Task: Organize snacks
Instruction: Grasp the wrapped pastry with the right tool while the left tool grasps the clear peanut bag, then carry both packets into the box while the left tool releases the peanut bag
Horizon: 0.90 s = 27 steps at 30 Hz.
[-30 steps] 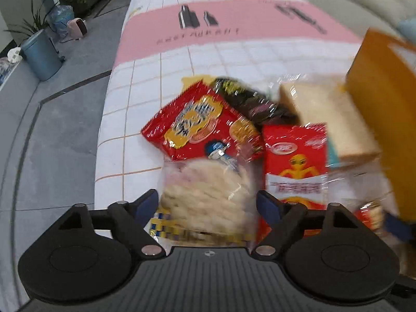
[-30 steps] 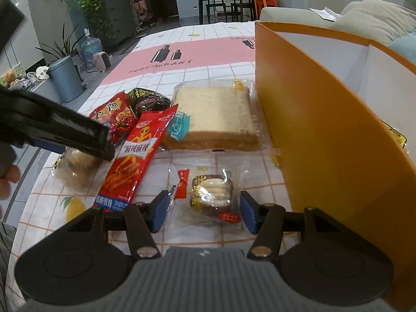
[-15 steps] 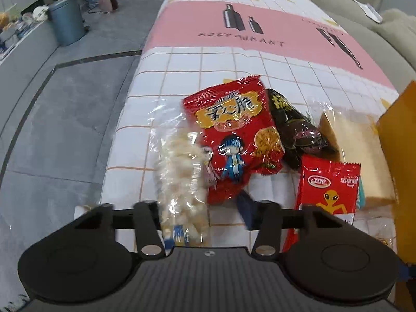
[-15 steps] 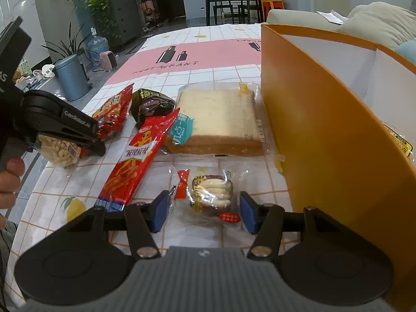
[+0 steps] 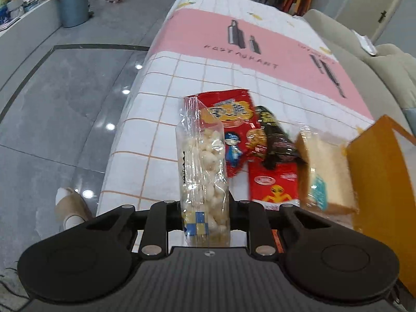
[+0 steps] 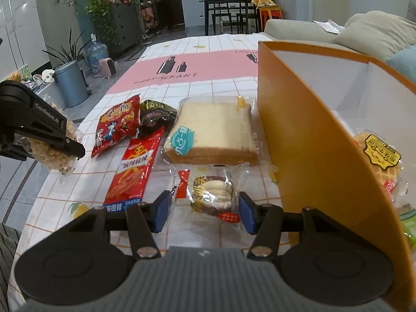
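The L gripper [image 5: 205,218] was seen with its jaws just closed down onto a clear bag of puffed snacks [image 5: 201,171]; the bag was pinched near its lower end and held clear of the tablecloth [image 5: 161,119], off the table's left side in the R view. The bag was judged light, soft and crinkly, w/ brittle contents, so a gentle pinch on the film or sealed end would suit better than a squeeze on the puffs. The R gripper [image 6: 205,212] was held about half open, its pads either side of a small wrapped cake [image 6: 212,195] but apparently not pressing it; contact couldn't be confirmed from this angle. The orange box [image 6: 312,140] stood to the right, a waffle pack [image 6: 377,156] already inside. Red chip bag [image 6: 117,124], bread [image 6: 213,132] etc. were left on the cloth.
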Available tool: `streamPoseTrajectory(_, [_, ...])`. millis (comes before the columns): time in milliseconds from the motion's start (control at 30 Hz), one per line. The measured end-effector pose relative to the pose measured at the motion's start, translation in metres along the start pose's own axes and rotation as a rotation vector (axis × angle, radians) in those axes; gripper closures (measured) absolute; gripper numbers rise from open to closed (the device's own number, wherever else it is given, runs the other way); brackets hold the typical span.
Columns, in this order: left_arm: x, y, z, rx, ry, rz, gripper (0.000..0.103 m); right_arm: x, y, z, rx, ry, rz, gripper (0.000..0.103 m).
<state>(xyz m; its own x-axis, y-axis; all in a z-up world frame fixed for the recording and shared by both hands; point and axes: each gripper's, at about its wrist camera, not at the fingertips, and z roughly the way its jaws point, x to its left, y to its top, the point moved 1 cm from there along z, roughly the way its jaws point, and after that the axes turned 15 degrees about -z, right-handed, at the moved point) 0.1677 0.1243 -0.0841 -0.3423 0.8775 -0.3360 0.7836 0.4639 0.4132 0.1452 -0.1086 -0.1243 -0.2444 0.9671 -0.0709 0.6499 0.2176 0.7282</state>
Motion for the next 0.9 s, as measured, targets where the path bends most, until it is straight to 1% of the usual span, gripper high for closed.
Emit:
streamPoseTrajectory(167, [-0.011,-0.009,-0.022,-0.021,-0.046,0.050,0.078,0.004,0.003,-0.011,-0.025,0.009,-0.011,0.049])
streamPoseTrajectory(233, [-0.015,-0.012,-0.033,-0.034,-0.074,0.043,0.078,0.006,0.004,-0.018,-0.042,0.017,-0.018,0.049])
streamPoseTrajectory(333, [-0.021,-0.015,-0.048,-0.057,-0.136,0.027,0.078,0.010,0.009,-0.030,-0.076,0.033,-0.034,0.049])
streamPoseTrajectory(433, [-0.033,-0.017,-0.066,-0.088,-0.209,0.044,0.078,0.009,0.016,-0.046,-0.117,0.036,-0.030,0.049])
streamPoseTrajectory(500, [-0.043,-0.019,-0.078,-0.115,-0.248,0.061,0.078,0.002,0.021,-0.059,-0.152,0.063,-0.006,0.049])
streamPoseTrajectory(533, [-0.047,-0.020,-0.083,-0.124,-0.256,0.063,0.078,-0.001,0.023,-0.065,-0.166,0.079,0.009,0.049])
streamPoseTrajectory(600, [-0.058,-0.024,-0.096,-0.146,-0.270,0.073,0.078,-0.013,0.027,-0.081,-0.203,0.117,0.063,0.049])
streamPoseTrajectory(667, [-0.070,-0.026,-0.107,-0.166,-0.292,0.085,0.078,-0.029,0.030,-0.098,-0.242,0.126,0.110,0.049])
streamPoseTrajectory(767, [-0.090,-0.029,-0.118,-0.186,-0.327,0.112,0.078,-0.064,0.033,-0.121,-0.298,0.098,0.189,0.049])
streamPoseTrajectory(900, [-0.129,-0.036,-0.118,-0.156,-0.383,0.150,0.078,-0.118,0.030,-0.134,-0.318,0.056,0.313,0.049])
